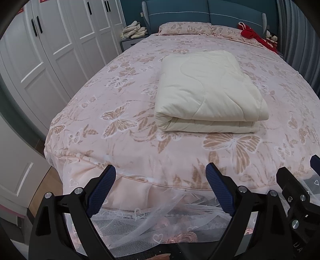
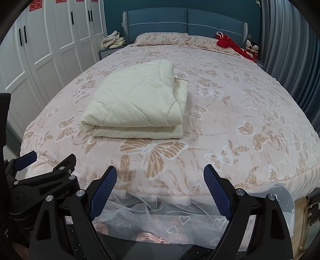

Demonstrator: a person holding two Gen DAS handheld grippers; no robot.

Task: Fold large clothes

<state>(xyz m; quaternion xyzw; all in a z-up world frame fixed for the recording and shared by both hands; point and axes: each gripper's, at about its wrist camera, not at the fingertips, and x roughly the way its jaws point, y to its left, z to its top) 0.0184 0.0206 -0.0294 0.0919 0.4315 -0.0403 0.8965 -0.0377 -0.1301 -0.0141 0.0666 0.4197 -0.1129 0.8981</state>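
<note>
Butterfly-print bed [image 2: 230, 112] bears folded quilt [image 2: 138, 104]; both tongs [image 1: 161, 176] [image 2: 160, 176] gape wide, empty.

Left gripper [image 2: 26, 158], right-wrist view: lettering ending "obot.AI" on its black body. Wardrobe doors [image 2: 60, 30]: red double-happiness signs [image 2: 34, 6] along the top.

Both tools look alike: the left gripper [image 1: 161, 176] and the right gripper [image 2: 160, 176] have matte black angular plastic arms with triangular cut-outs, round silver screws at the joints, and dark blue textured pads [image 2: 104, 192] lining the fingers. One black arm carries small pale lettering.
</note>
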